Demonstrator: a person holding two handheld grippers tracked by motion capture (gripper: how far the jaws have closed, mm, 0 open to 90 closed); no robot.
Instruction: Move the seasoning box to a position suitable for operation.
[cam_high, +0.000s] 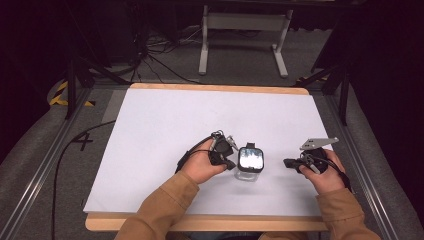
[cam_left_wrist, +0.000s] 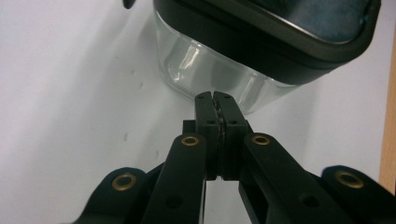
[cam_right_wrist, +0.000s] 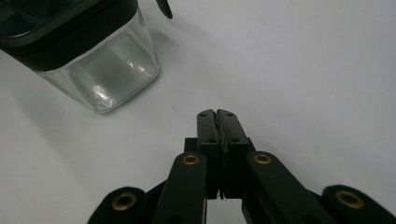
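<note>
Left gripper (cam_left_wrist: 216, 95) has jaws pressed together, nothing between them; tips sit just short of the glass jar (cam_left_wrist: 210, 70), contact can't be told. Right gripper (cam_right_wrist: 217, 113) is also fully closed and empty, pointing at bare white tabletop (cam_right_wrist: 303, 70), with the jar up and to the left of its tips, clearly apart. High view: the jar (cam_high: 250, 161), square clear glass with a dark lid, stands between the two grippers, left gripper (cam_high: 231, 163) just beside it, right gripper (cam_high: 287, 163) near its other side. Both hands rest low on the tabletop. Wooden tabletop edge (cam_left_wrist: 388, 116) runs close by at the right of the left gripper view. Wide open white surface lies beyond the jar, nothing blocking there.
</note>
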